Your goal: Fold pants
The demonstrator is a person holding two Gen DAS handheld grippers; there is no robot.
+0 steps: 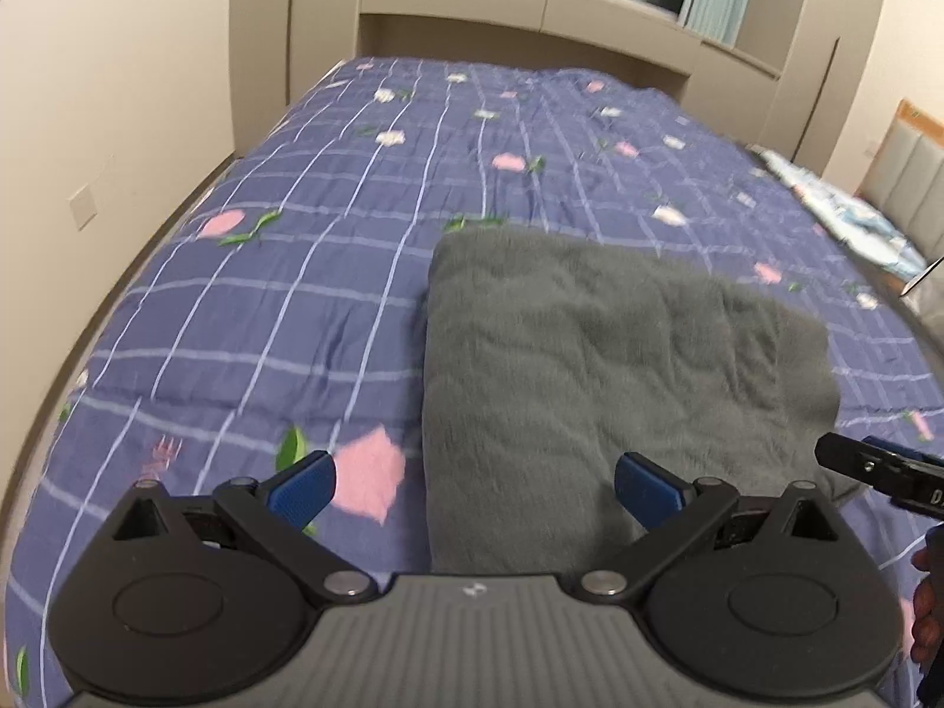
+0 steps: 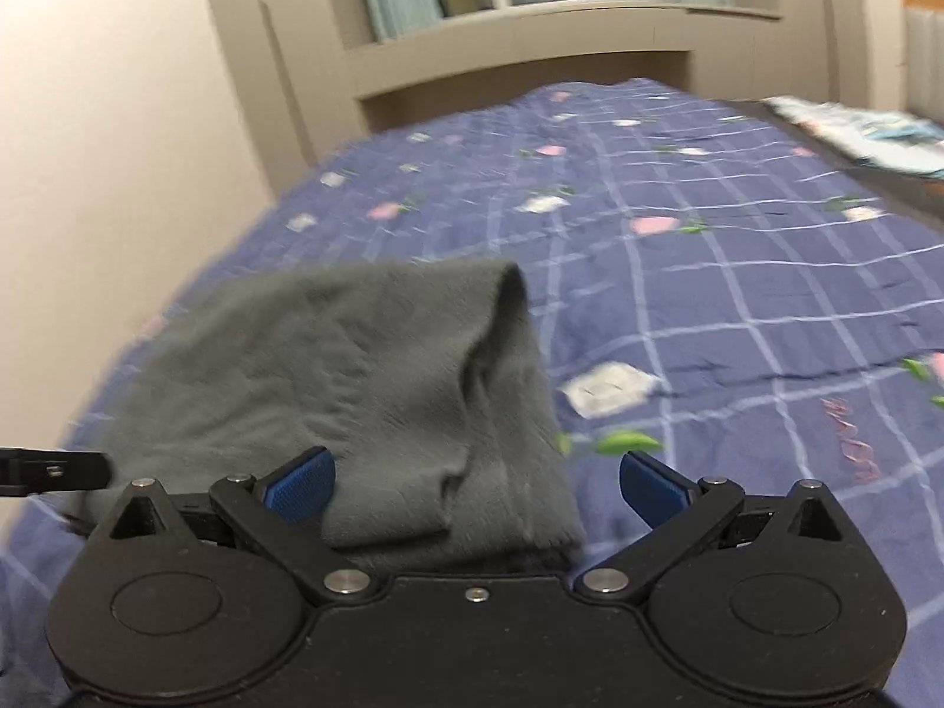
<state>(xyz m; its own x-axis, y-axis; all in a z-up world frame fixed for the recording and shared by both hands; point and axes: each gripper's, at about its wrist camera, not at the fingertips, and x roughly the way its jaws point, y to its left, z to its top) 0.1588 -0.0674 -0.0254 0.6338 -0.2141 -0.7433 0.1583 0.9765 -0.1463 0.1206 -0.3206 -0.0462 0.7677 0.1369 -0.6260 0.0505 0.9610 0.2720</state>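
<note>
The grey pants [image 1: 619, 354] lie on the bed [image 1: 265, 307], already doubled into a thick oblong pad that sits toward the bed's near edge, its long axis running away from that edge toward the far end below the window. In the left wrist view the left gripper [image 1: 475, 487] hangs just over the near short end of the pad, fingers spread wide and holding nothing; the pad's left long edge runs up between the two blue pads, so the cloth lies ahead and to the right of that gripper. In the right wrist view the right gripper [image 2: 478, 487] is likewise wide open and empty, poised over the near end where a loose layer of the pants [image 2: 366, 389] is humped and rucked, the cloth lying ahead and to its left, with the pad's right long edge falling between its fingers. The two grippers thus bracket the near short end, each about equally close to its own corner. The likely next move is a fold of that near end over toward the far end, which would need each gripper to close on its corner through all the layers. The rucked flap on the right looks apt to slip free. A patterned cloth [image 1: 849, 206] lies at the bed's far right corner, well apart.
</note>
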